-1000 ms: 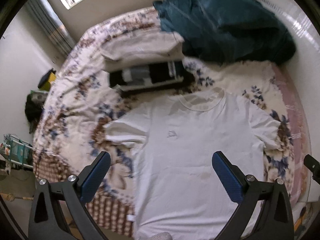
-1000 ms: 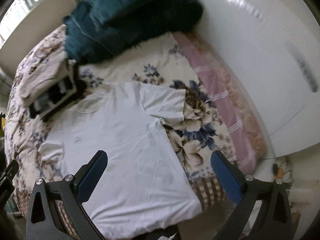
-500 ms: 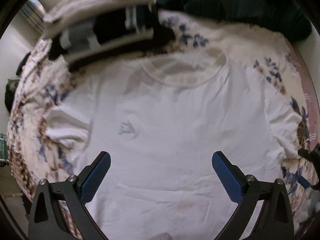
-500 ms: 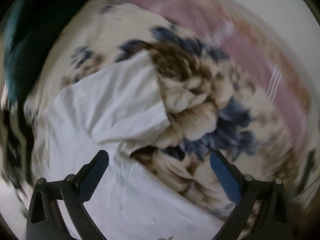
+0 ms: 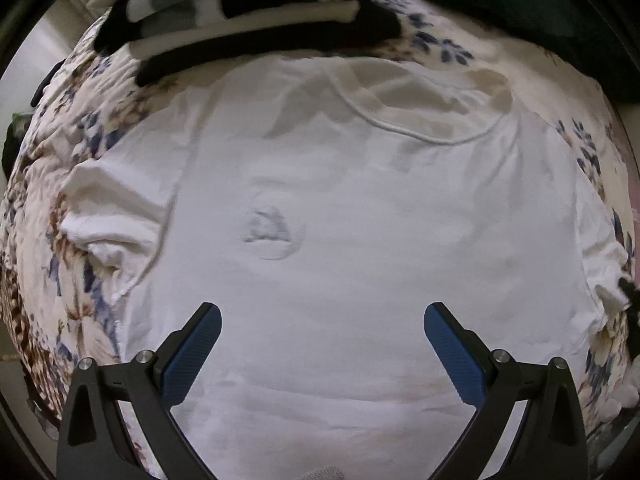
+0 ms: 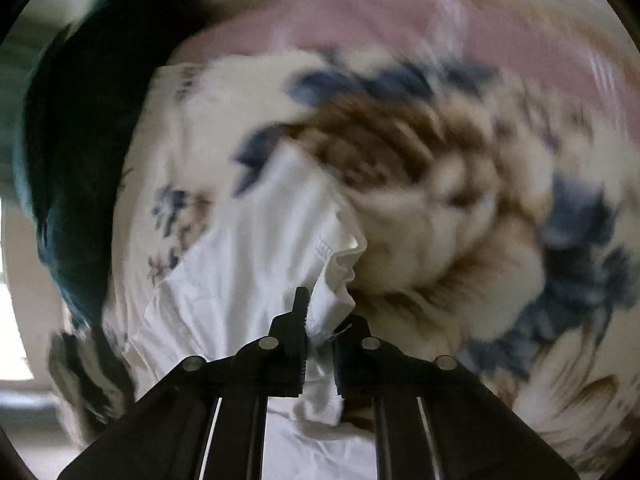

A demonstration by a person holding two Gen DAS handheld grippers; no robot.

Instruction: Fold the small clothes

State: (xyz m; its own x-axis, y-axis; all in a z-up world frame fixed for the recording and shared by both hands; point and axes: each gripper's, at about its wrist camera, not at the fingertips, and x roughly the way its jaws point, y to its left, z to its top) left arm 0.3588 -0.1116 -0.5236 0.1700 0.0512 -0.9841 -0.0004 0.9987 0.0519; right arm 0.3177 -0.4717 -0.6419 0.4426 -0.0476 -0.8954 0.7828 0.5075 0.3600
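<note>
A white T-shirt (image 5: 360, 220) lies flat, front up, on a floral bedspread (image 5: 52, 216), collar away from me. My left gripper (image 5: 322, 320) is open and empty, hovering over the shirt's lower middle. My right gripper (image 6: 320, 324) is shut on the hem of the shirt's right sleeve (image 6: 256, 248), which bunches between its fingers. The right gripper's dark tip (image 5: 630, 292) shows at the shirt's right sleeve in the left wrist view.
A stack of folded black, grey and white clothes (image 5: 240, 28) lies beyond the collar. A dark teal quilt (image 5: 560, 12) is heaped at the far right; it also shows in the right wrist view (image 6: 76, 160). The bed's pink border (image 6: 400, 28) runs along the wall side.
Both grippers have moved in close to the shirt. The right gripper has closed on the right sleeve hem. The left gripper stays open.
</note>
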